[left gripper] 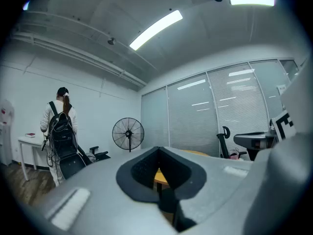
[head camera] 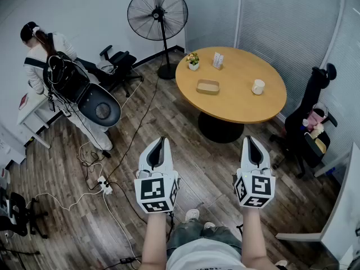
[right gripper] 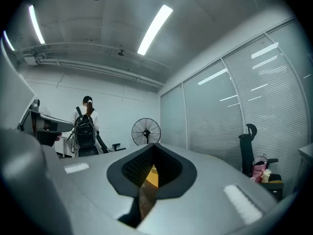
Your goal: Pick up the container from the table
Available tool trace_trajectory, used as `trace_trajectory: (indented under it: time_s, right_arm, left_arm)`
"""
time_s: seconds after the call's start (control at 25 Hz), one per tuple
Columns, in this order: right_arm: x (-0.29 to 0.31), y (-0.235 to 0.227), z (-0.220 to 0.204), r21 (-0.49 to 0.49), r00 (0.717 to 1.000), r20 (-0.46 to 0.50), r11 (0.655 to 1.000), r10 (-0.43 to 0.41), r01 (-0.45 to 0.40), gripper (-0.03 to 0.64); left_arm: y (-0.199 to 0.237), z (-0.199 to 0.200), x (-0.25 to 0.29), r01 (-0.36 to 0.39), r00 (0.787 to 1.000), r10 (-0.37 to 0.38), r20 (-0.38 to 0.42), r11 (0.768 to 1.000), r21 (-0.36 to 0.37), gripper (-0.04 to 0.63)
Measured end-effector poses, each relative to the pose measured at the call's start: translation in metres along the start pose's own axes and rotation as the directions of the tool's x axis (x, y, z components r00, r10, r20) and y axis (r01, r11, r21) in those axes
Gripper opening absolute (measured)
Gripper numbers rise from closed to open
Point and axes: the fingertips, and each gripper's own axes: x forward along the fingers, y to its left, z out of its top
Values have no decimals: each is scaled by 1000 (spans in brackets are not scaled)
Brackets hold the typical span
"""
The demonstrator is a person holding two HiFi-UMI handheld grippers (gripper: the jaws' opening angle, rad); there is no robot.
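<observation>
The container (head camera: 207,86), a shallow tan rectangular tray, lies near the middle of the round wooden table (head camera: 239,108) in the head view. Both grippers are held low over the floor, well short of the table. My left gripper (head camera: 162,142) is shut with nothing in it, its tips pointing toward the table's left side. My right gripper (head camera: 251,140) is shut and empty too, just in front of the table's near edge. In the left gripper view the shut gripper (left gripper: 159,149) shows only a sliver of the table (left gripper: 160,176). The right gripper view shows the same past its gripper (right gripper: 155,145).
A white mug (head camera: 258,86), a small potted plant (head camera: 193,61) and a card stand (head camera: 217,60) share the table. A standing fan (head camera: 158,16) is behind it. A person with a backpack (head camera: 50,61) stands at left by office chairs. Cables and a power strip (head camera: 104,185) lie on the floor.
</observation>
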Motion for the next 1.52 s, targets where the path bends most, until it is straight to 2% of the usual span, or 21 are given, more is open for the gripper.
trace_trajectory:
  time_s: [0.6,0.92,1.08,1.36,1.52]
  right_arm:
    - [31,10,-8,7,1000,-18,1000,-4,4,23]
    - [61,15,-13,41,999,-8,998,-40,40,36]
    - [67,23,-16,54,999,-14,998,-36,37,102]
    - [79,19,-28,65,997,-61,997,-47,51,261]
    - [93,16,-35,79,996,-76,995,-54,60,304]
  left_arm:
    - [20,-5,28,7,1000,-7,-6,1000,-3,1]
    - [46,-12,58,19,1000,-20,-11,1000,-1,1]
    - [56,-14,68,36,999,-36,-17,999,-4,1]
    - [55,-24,87,62,997,-62,-41,998,-4,1]
    - [57,-29,102,70,996,-70,-52,998,-8,1]
